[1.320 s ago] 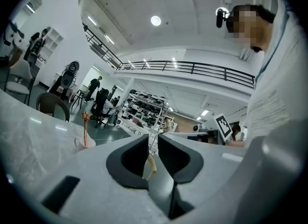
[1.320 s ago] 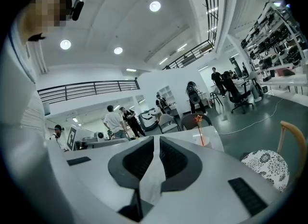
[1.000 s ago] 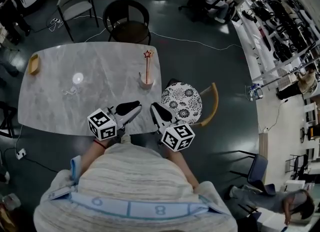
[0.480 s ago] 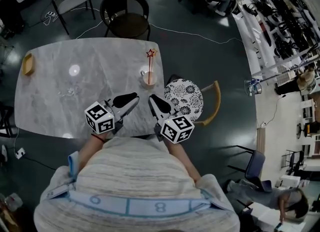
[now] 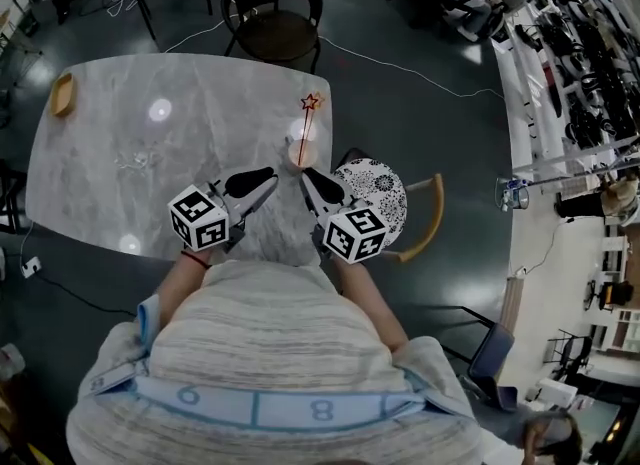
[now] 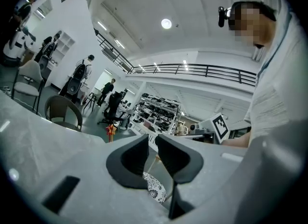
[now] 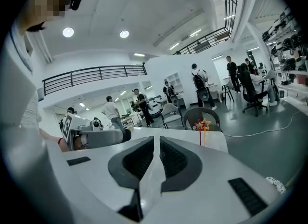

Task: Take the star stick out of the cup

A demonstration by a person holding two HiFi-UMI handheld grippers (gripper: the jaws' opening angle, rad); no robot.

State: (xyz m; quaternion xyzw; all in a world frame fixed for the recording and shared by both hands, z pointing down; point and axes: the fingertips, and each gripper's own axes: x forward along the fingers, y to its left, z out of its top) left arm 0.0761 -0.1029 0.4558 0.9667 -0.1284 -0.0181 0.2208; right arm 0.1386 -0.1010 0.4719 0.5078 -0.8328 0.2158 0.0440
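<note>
A small tan cup (image 5: pixel 300 153) stands near the right edge of the grey marble table (image 5: pixel 120 193). A thin star stick (image 5: pixel 311 102) with a red and yellow star rises out of it. In the left gripper view the star stick (image 6: pixel 111 130) shows far off, left of the jaws. In the right gripper view the star stick (image 7: pixel 202 125) stands up right of the jaws, and the cup is hidden. My left gripper (image 5: pixel 262 175) and right gripper (image 5: pixel 308 175) hover side by side just short of the cup. The left gripper (image 6: pixel 152 138) and right gripper (image 7: pixel 157 141) are both shut and empty.
A chair with a patterned cushion (image 5: pixel 372 193) sits just right of the table, under my right gripper. A dark round chair (image 5: pixel 272 13) stands behind the table. A small wooden dish (image 5: pixel 63 94) lies at the far left corner. Several people stand in the room beyond.
Both grippers have moved forward towards the cup, and the right gripper's tips now lie close beside it. Their jaws have stayed shut. The cup and stick have not moved on the table.
</note>
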